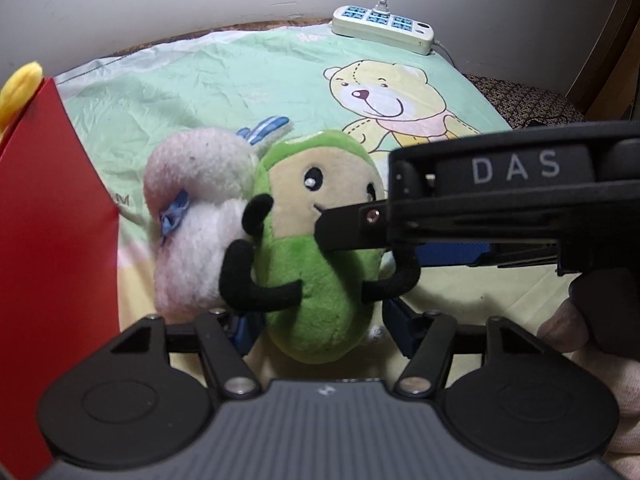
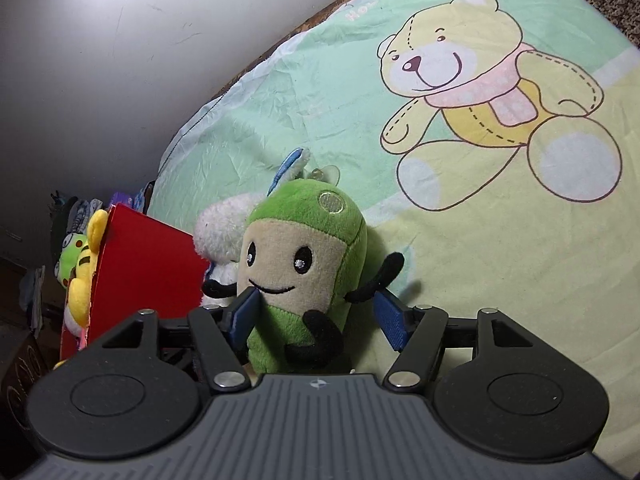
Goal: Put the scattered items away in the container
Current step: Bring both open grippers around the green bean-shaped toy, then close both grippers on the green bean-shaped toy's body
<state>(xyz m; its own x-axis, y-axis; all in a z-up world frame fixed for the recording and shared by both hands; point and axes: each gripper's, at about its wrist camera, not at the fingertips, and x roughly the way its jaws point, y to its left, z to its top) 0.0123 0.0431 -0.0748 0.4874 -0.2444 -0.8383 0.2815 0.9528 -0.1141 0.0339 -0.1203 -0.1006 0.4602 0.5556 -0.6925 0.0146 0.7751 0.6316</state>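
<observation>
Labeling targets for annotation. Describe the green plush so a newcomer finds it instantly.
Start at the bedsheet with the big yellow cartoon bear, then look beside the red box. There the green plush sits between the right tongs, against a fluffy white plush. It alone has a beige smiling face and thin black limbs.

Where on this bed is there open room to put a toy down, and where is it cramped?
Bare sheet lies between the green plush and the power strip, around the printed bear, and along the wall-side edge behind the white plush. It is crowded where the two plushes press together beside the red box, which already holds toys, with both grippers close around the green plush.
</observation>
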